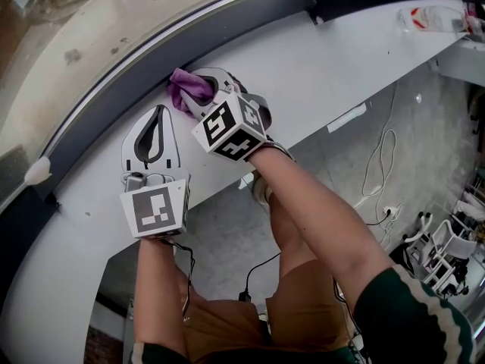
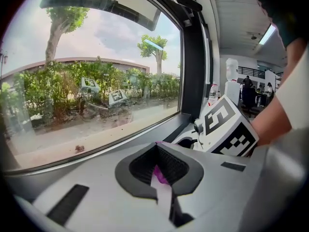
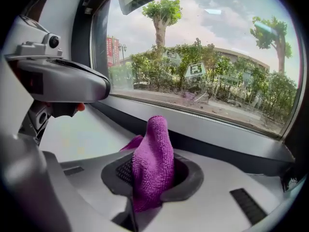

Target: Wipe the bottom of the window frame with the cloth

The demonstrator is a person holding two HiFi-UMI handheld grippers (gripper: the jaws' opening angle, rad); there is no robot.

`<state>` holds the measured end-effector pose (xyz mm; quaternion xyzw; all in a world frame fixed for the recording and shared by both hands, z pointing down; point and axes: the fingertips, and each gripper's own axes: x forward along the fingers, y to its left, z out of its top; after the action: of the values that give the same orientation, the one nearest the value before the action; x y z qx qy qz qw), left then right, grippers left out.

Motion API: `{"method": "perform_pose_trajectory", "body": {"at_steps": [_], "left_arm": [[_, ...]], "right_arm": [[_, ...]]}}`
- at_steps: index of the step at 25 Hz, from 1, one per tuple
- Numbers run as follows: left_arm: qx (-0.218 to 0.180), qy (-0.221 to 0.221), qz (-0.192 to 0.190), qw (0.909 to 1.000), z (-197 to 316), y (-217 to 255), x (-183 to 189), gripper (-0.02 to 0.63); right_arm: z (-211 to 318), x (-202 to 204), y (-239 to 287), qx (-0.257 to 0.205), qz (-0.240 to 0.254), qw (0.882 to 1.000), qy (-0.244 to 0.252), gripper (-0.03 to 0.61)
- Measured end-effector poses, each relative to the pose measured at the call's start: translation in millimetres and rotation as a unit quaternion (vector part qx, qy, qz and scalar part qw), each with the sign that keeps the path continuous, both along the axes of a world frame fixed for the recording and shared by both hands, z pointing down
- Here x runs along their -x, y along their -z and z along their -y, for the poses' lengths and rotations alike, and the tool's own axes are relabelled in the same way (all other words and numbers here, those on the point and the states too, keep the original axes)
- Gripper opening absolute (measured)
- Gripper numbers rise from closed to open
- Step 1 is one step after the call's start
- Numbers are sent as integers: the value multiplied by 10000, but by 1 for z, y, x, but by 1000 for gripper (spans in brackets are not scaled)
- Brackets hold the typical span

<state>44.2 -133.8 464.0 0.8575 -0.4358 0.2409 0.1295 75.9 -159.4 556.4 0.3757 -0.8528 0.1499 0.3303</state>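
Two grippers sit mid-frame in the head view; the right gripper (image 1: 198,91) has its fingers clamped on the purple cloth (image 1: 184,87), at the edge of the dark window frame (image 1: 106,108). Only its own view shows the left gripper (image 2: 157,180) with fingers closed together, empty.

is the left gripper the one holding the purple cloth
No, the purple cloth is clamped in the jaws of the right gripper, while the left gripper is shut on nothing.

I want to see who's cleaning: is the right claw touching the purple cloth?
Touching. Right gripper view shows the right claw shut on the purple cloth.
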Motion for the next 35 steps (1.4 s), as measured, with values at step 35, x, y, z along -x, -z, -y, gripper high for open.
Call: {"method": "perform_pose_trajectory", "body": {"at_steps": [35], "left_arm": [[45, -603, -195, 9980, 26, -19, -183, 8]], "right_arm": [[30, -177, 0, -246, -130, 9975, -648, 100]]}}
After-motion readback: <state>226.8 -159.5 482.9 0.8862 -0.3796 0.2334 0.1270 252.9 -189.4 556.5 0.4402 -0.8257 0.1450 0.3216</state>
